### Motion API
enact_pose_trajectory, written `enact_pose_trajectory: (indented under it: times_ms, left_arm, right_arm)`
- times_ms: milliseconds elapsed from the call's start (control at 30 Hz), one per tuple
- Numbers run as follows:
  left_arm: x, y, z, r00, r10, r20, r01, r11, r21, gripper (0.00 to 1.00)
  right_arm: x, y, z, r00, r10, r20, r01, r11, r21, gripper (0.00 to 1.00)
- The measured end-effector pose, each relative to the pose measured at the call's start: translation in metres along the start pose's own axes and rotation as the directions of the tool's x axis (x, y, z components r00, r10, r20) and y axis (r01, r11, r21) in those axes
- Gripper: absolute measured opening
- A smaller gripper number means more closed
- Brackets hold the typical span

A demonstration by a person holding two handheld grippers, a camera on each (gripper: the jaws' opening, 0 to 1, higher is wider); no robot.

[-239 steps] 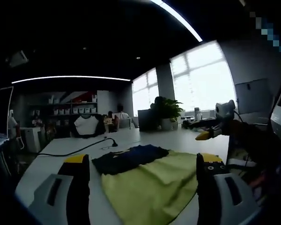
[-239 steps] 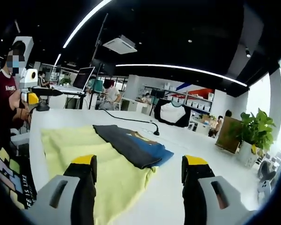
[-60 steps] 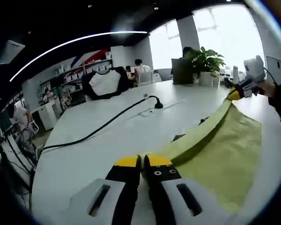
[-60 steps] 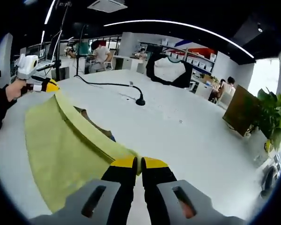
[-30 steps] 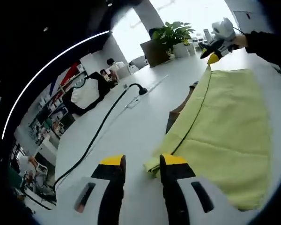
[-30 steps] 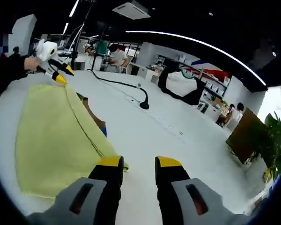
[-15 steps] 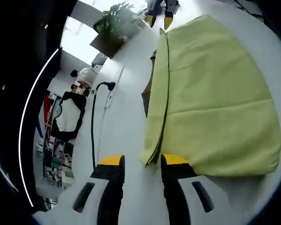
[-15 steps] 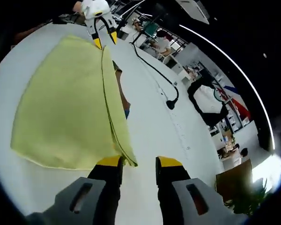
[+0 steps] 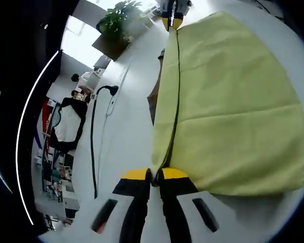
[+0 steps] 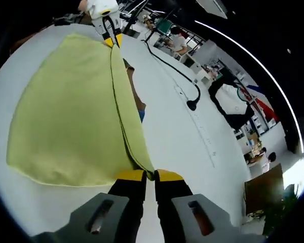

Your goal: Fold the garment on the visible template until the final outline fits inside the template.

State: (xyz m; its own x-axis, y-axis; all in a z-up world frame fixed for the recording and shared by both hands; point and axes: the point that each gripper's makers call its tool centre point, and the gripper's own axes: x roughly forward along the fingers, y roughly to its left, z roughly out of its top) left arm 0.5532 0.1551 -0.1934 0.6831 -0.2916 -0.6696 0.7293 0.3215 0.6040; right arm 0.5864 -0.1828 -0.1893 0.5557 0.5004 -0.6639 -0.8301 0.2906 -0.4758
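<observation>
On white table [image 9: 126, 126], yellow garment [image 9: 233, 106] edge, both grippers [image 9: 155, 175] [image 10: 149, 175] clamped at corners

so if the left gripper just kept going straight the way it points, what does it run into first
The left gripper is already shut on the folded edge of the yellow-green garment, so it would push along that fold. Farther down the same line sits the right gripper, though depth is hard to judge.

Left gripper [image 9: 155, 174] and right gripper [image 10: 150, 176] both have fingers pressed together.
</observation>
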Motion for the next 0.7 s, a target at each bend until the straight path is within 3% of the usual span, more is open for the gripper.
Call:
enact_pose_trajectory:
  times_ms: [133,200,233,267,400,467,500,600,633,667,700]
  left_arm:
    - [0.001,0.010,-0.003,1.000,0.002,0.031,0.003,0.988,-0.154,0.05]
    - [0.003,0.018,0.000,0.997,0.005,0.076,0.025,0.923,-0.384,0.04]
    - [0.003,0.023,-0.001,0.995,0.013,0.094,0.034,0.879,-0.475,0.04]
    - [0.003,0.024,0.000,0.994,0.013,0.111,0.046,0.854,-0.518,0.04]
    - [0.007,0.025,-0.003,0.992,0.023,0.123,0.053,0.812,-0.582,0.04]
    - [0.010,0.027,-0.006,0.992,0.054,0.111,0.028,0.776,-0.630,0.05]
    - [0.011,0.027,-0.008,0.994,0.060,0.092,0.020,0.721,-0.692,0.05]
    - [0.016,0.030,-0.007,0.993,0.071,0.096,0.032,0.620,-0.784,0.05]
    - [0.017,0.029,-0.010,0.994,0.066,0.082,0.033,0.547,-0.836,0.05]
    - [0.019,0.031,-0.011,0.995,0.064,0.080,0.038,0.492,-0.870,0.05]
    - [0.020,0.033,-0.012,0.993,0.077,0.090,0.045,0.450,-0.892,0.06]
  right_arm:
    - [-0.002,-0.017,-0.006,0.998,-0.063,0.001,0.062,0.987,0.147,0.01]
    - [-0.002,-0.015,0.001,0.997,-0.025,0.067,0.006,0.964,0.267,0.01]
    - [-0.002,-0.018,0.000,0.997,-0.032,0.075,0.006,0.949,0.315,0.01]
    - [-0.002,-0.018,0.001,0.996,-0.029,0.087,-0.002,0.943,0.334,0.01]
    - [0.002,-0.019,-0.002,0.996,-0.024,0.089,-0.013,0.920,0.391,0.01]
    - [0.004,-0.017,-0.004,0.996,-0.022,0.088,-0.024,0.873,0.487,0.01]
    - [0.007,-0.017,-0.005,0.996,-0.019,0.084,-0.029,0.840,0.541,0.01]
    - [0.011,-0.020,-0.009,0.997,-0.045,0.061,-0.001,0.796,0.605,0.01]
    - [0.012,-0.019,-0.010,0.997,-0.044,0.058,-0.002,0.780,0.625,0.01]
    - [0.013,-0.018,-0.011,0.998,-0.040,0.055,-0.006,0.762,0.648,0.01]
    - [0.015,-0.017,-0.012,0.998,-0.031,0.050,-0.011,0.741,0.672,0.01]
